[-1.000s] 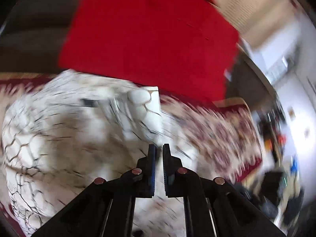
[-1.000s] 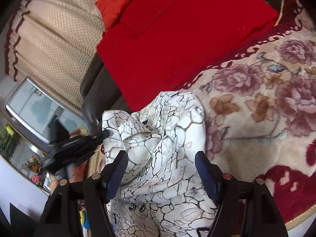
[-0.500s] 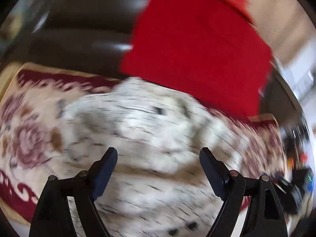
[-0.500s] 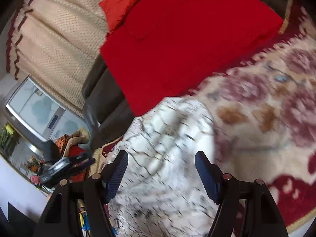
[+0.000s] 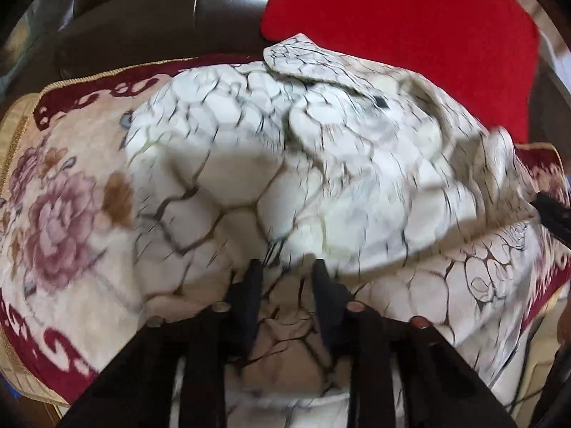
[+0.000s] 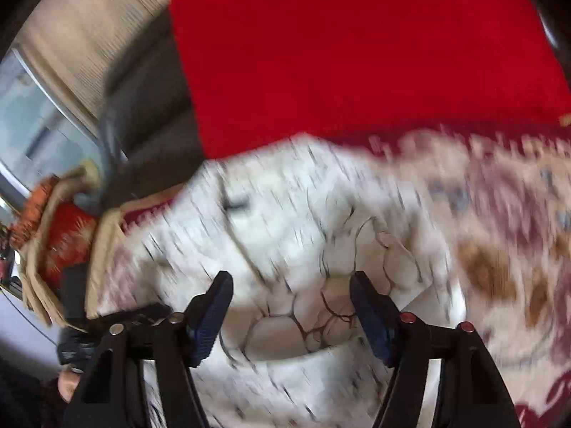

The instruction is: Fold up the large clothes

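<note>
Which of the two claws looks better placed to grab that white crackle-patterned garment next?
Probably the left. The left gripper is closing right at a raised fold of the white garment, cloth between its fingers. The right gripper hangs wide open above the cloth, gripping nothing.

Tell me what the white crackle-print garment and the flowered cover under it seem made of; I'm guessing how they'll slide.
White garment: likely thin, smooth woven cloth; it drapes in soft folds. Flowered cover: probably plush, matte pile; its print looks fuzzy, though blur leaves that open.
</note>
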Available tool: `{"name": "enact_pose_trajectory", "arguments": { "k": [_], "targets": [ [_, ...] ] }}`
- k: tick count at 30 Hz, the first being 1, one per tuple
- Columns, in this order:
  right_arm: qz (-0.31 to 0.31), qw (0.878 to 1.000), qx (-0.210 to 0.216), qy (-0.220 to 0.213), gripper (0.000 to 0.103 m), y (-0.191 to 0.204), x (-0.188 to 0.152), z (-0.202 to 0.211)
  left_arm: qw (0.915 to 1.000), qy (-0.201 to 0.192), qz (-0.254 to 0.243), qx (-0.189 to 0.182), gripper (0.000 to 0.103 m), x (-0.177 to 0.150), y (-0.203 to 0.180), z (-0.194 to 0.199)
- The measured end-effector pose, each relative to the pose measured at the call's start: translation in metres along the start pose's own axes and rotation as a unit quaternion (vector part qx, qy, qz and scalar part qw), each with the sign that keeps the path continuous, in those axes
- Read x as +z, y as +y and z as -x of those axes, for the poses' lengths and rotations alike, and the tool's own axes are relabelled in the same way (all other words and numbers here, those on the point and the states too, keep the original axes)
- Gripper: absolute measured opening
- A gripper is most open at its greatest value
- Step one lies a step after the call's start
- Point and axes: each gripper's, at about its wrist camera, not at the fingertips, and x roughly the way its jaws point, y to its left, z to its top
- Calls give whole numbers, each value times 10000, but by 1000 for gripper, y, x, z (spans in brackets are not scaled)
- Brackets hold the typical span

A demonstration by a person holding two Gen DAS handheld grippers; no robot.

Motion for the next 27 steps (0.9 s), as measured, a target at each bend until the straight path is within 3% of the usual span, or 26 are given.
{"name": "enact_pose_trajectory", "arguments": {
  "k": [4,9,11,14,17,19,23,25,26,27],
  "targets": [
    [-146,9987,51,493,68,-21,-51,8,9989,-343,-296,90,26,-40,-7,26],
    [37,9990,129,418,68,-29,-98,21,9974,-581,-304,306,26,-68,-8,24],
    [38,9991,210,375,68,-29,-96,28,9974,-677,-136,213,25,-68,-6,34],
    [-170,9973,694,-179,72,-31,-77,62,9942,-1071,-36,64,25,-63,-5,63],
    [-514,9926,881,-657,92,-38,-59,78,9901,-1383,-63,220,36,-55,-5,80],
    [-867,9902,888,-646,92,-47,-42,67,9878,-1516,122,348,49,-48,2,83],
    [-1870,9784,778,-415,91,-70,-19,28,9848,-1598,658,169,49,-33,16,71],
    [-2201,9710,903,-216,71,-76,-14,8,9875,-1419,659,209,49,-31,17,55],
    [-2206,9711,907,-117,40,-72,-10,1,9891,-1310,613,276,49,-31,17,47],
    [-2051,9753,815,10,21,-65,-10,-6,9910,-1184,531,317,49,-32,16,37]
  ]
}}
